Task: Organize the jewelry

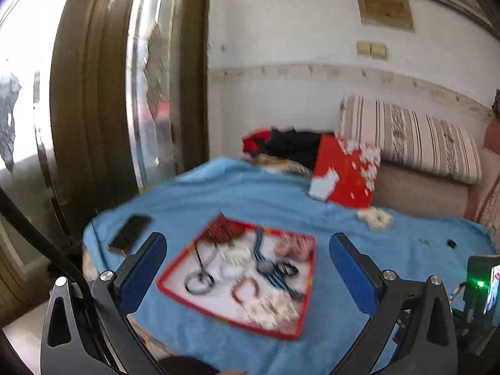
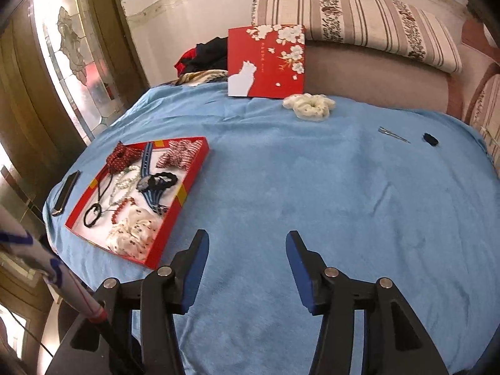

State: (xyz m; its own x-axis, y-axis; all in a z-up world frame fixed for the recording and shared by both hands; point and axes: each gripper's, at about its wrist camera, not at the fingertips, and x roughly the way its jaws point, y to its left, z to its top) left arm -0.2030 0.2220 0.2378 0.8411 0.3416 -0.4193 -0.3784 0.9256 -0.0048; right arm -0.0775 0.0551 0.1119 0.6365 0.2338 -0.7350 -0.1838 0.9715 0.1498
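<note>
A red-rimmed tray [image 1: 304, 284] [image 2: 184, 187] lies on the blue cloth and holds several pieces: bead strings, a pearl necklace [image 2: 126, 181], hair ties, a blue-striped watch strap [image 2: 154, 198] and scrunchies. A white scrunchie [image 2: 309, 104] [image 1: 375, 217], a metal hair clip [image 2: 393, 135] and a small black item [image 2: 430, 139] lie loose on the cloth. My left gripper [image 1: 247, 251] is open and empty above the tray. My right gripper [image 2: 248, 243] is open and empty over bare cloth, right of the tray.
The red box lid [image 2: 265, 62] with a white cat leans against the sofa back. A black phone [image 2: 65, 193] lies left of the tray. Striped cushions [image 2: 359, 22] and clothes [image 2: 206, 56] are behind. A wooden door [image 1: 93, 93] stands at left.
</note>
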